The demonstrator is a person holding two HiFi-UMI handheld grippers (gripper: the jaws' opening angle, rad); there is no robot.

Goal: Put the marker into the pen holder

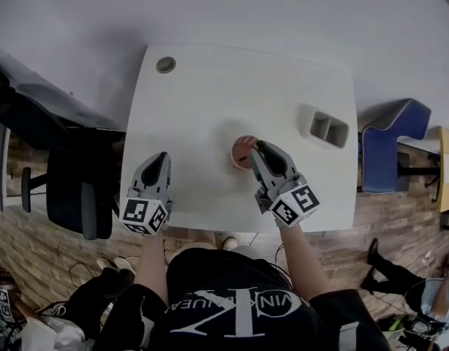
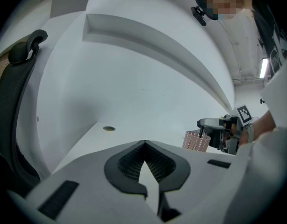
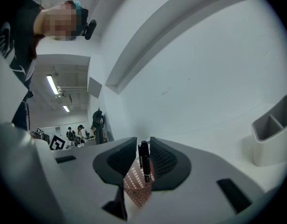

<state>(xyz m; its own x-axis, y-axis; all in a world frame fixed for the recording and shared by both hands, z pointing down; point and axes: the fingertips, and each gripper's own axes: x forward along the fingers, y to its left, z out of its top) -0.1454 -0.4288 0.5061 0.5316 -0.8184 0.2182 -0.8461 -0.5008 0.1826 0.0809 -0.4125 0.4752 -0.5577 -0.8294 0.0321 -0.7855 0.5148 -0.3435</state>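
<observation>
marker (image 3: 144, 161): black, upright, pinched between the right tongs, lower end hanging at the mouth of the pen holder; held vertical, it seems, so it can drop straight in.
pen holder (image 1: 241, 151): pink mesh cup, standing near the middle of the tabletop (image 1: 210, 93), directly under the marker; the marker is not yet let go into it.
right tongs (image 1: 255, 147): closed on the marker, tips over the cup's rim at its 3 o'clock side, tilted down to line the marker up with the opening.
left tongs (image 1: 160, 158): tips together, nothing between them; parked at 9 o'clock from the cup, well apart, likely to stay clear of the drop.
grey organiser (image 1: 323, 126): two-compartment tray at 2 o'clock from the cup, apart from it, untouched.
cable grommet (image 1: 165, 65): round cap at 11 o'clock, in the tabletop's far corner.
judgement: the placing step looks nearly done; what remains is lowering and releasing.
</observation>
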